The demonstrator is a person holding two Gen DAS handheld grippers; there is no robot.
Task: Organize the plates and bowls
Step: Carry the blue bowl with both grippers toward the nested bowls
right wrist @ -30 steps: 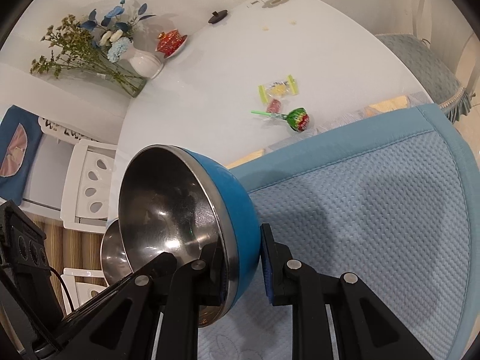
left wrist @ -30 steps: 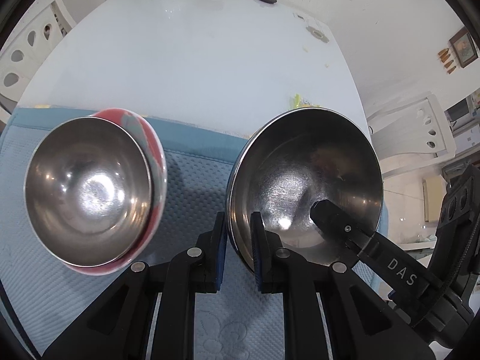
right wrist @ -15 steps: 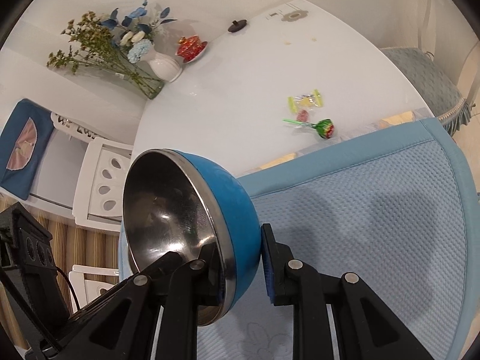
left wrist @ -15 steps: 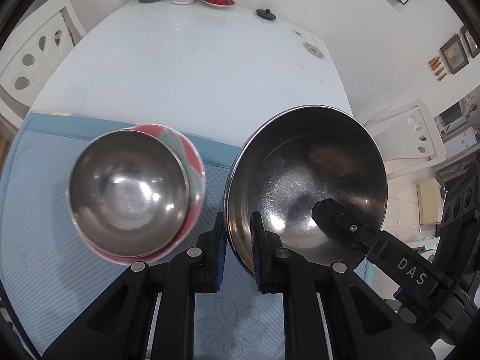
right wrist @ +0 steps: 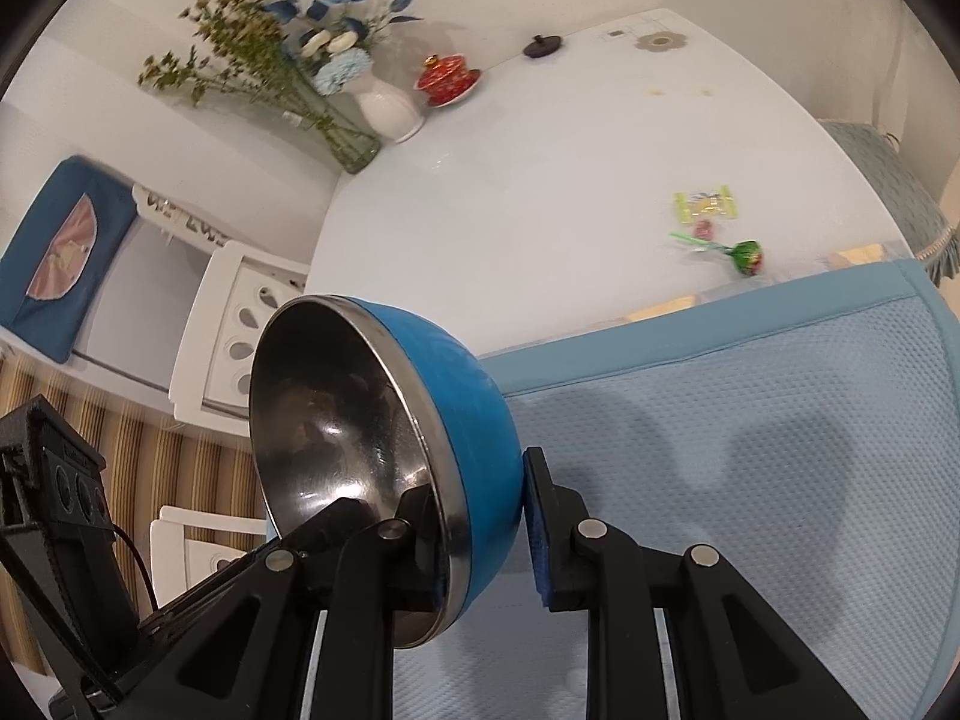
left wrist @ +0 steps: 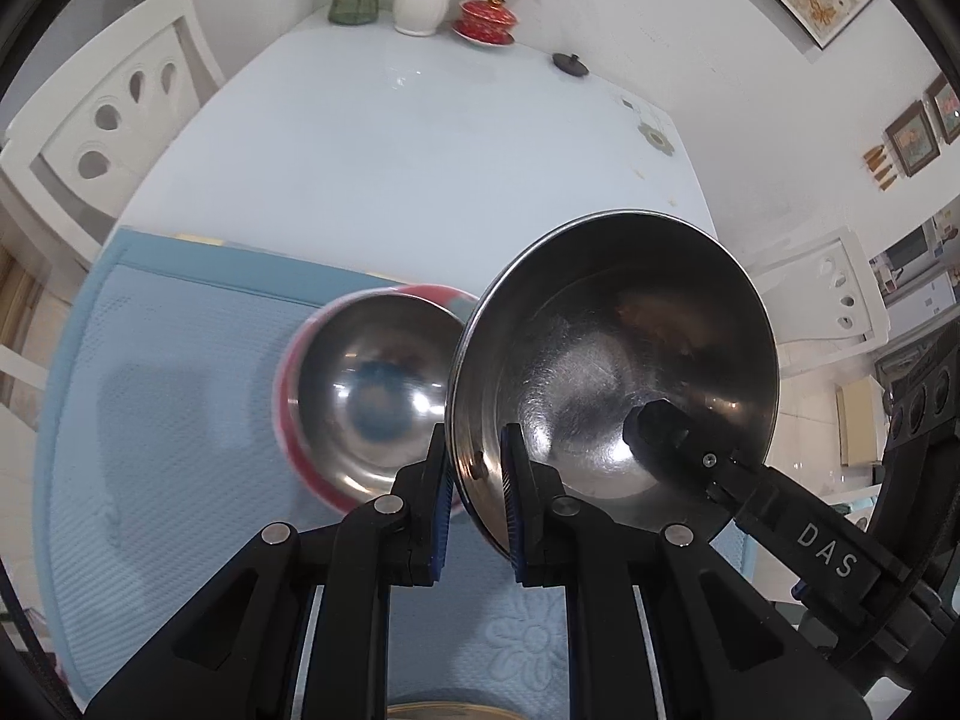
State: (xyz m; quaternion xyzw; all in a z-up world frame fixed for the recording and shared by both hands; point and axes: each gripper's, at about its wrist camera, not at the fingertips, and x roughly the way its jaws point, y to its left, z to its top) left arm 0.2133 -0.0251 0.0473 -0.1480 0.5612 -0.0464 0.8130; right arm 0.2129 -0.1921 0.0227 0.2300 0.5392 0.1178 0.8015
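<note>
Both claws pinch one rim: the left claw (left wrist: pixel 474 474) and the right claw (right wrist: pixel 483 531) each hold the blue steel-lined bowl (right wrist: pixel 456 420) tilted on edge in the air above the blue mat (right wrist: pixel 780 450). The red-sided steel bowl (left wrist: pixel 366 396) rests on that mat just beside it. Two thin-rim grips on slick steel could slip or twist against each other, and lowering the blue bowl askew might knock the red one instead of nesting.
</note>
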